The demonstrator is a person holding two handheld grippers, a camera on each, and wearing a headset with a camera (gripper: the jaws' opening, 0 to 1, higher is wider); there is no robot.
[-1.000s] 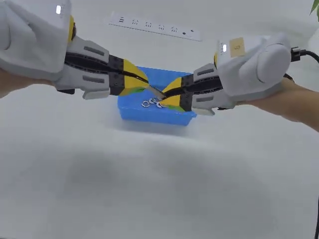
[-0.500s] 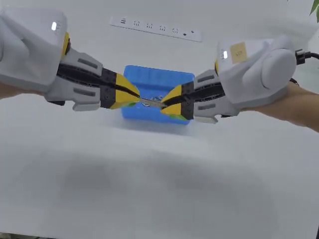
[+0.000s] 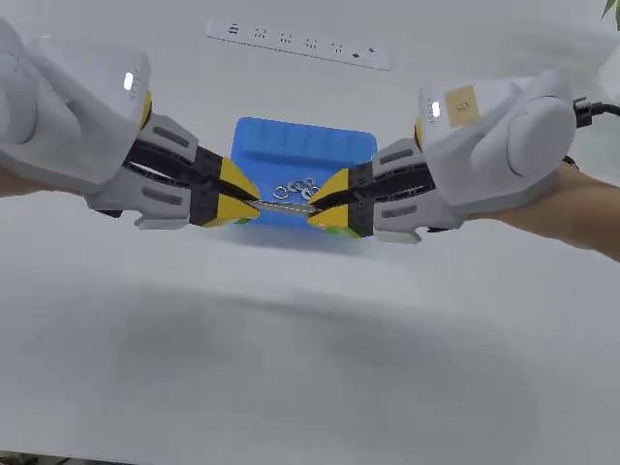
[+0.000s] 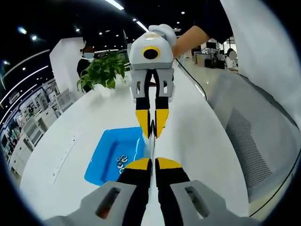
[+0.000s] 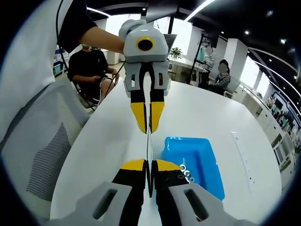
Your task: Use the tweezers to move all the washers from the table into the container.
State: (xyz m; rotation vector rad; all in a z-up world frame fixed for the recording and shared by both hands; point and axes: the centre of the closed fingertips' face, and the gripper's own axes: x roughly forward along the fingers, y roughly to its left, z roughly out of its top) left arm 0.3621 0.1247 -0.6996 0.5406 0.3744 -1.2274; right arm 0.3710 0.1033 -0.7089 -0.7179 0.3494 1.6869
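Facing each other over the white bench (image 3: 291,368), the left gripper (image 3: 247,201) and the right gripper (image 3: 320,203) meet almost tip to tip in the head view. Between them the thin metal tweezers (image 3: 283,204) are held nearly level. The jaws of the left gripper are pressed together on one end, and the jaws of the right gripper are pressed together on the other end, as both gripper views show. Whether the tweezers carry anything, I cannot tell. Just behind them the blue container (image 3: 291,131) stands on the bench, with several washers (image 3: 295,188) lying inside in a small group. Farther back a white power strip (image 3: 298,44) lies on the bench.
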